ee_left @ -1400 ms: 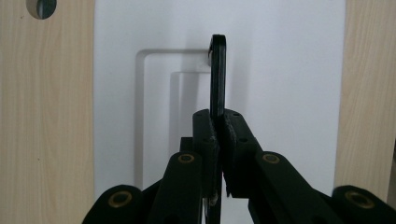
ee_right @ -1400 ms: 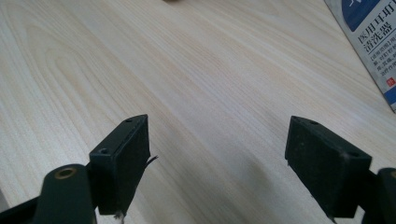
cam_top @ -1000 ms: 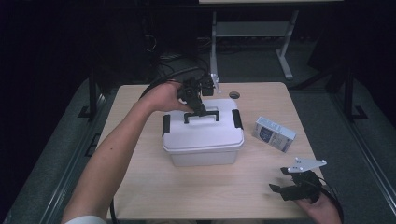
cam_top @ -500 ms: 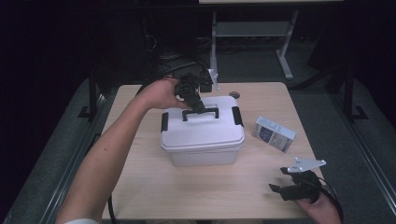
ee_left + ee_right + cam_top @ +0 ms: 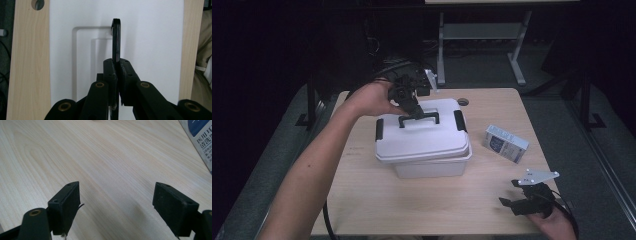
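A white lidded storage box stands mid-table, with a black latch at each end. Its black carry handle stands upright on the lid. My left gripper reaches down from the far side and is shut on that handle. In the left gripper view, the two pads of the left gripper pinch the thin handle edge-on above the white lid. My right gripper rests near the front right corner of the table. Its jaws stand wide open over bare wood, with nothing between them.
A small blue-and-white carton lies on the wooden table right of the box, and its printed corner shows in the right gripper view. A cable hole sits near the far edge. Dark floor and a desk frame lie beyond.
My left hand has risen a little with the handle still in its grip, and the box has shifted slightly left and up in the high view. The right gripper has stayed put.
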The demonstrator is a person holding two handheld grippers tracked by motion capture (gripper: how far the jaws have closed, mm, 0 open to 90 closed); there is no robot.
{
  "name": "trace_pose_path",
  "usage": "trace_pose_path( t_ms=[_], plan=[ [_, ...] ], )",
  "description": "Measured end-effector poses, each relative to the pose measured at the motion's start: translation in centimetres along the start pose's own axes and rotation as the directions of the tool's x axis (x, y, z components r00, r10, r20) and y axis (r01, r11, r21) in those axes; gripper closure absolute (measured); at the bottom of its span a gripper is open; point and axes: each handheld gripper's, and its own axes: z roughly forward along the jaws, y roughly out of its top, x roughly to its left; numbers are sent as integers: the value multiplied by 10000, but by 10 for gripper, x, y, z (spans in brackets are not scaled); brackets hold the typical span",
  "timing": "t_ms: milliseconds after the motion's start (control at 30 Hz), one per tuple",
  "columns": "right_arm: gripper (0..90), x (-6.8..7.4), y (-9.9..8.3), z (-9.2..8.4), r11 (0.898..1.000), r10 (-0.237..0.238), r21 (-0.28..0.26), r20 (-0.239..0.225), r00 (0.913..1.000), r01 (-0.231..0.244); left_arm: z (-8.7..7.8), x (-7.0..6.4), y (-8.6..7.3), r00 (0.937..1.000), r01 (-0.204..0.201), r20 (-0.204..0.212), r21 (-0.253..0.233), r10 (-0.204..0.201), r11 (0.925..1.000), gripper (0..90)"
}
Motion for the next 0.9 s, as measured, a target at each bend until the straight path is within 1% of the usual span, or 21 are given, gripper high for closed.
trace_pose_path(
  t_ms=[67, 200, 533, 600, 667, 900],
  plan=[
    [214, 0, 0, 0, 10000, 2, -13, 6, 10000, -2, -6, -2, -3, 10000, 6, -79, 94, -6, 10000, 849],
    [214, 0, 1, 1, 10000, -33, 25, -11, 10000, 33, -13, -5, -10, 9996, 120, -242, 69, -118, 9999, 850],
    [214, 0, 0, 0, 10000, 18, -18, 0, 10000, -18, -32, -12, -33, 9972, 553, -499, 81, -549, 9984, 850],
    [214, -1, 0, 0, 10000, 7, 11, 20, 10000, -7, -36, -13, -38, 9969, 550, -566, 100, -544, 9984, 850],
    [213, 0, 0, 0, 10000, -31, 8, 37, 10000, 31, -39, -15, -43, 9957, 703, -600, 16, -700, 9975, 850],
    [213, 0, 1, 2, 9999, -42, 103, 25, 10000, 42, -50, -20, -61, 9921, 967, -800, -10, -964, 9953, 850]
  ],
)
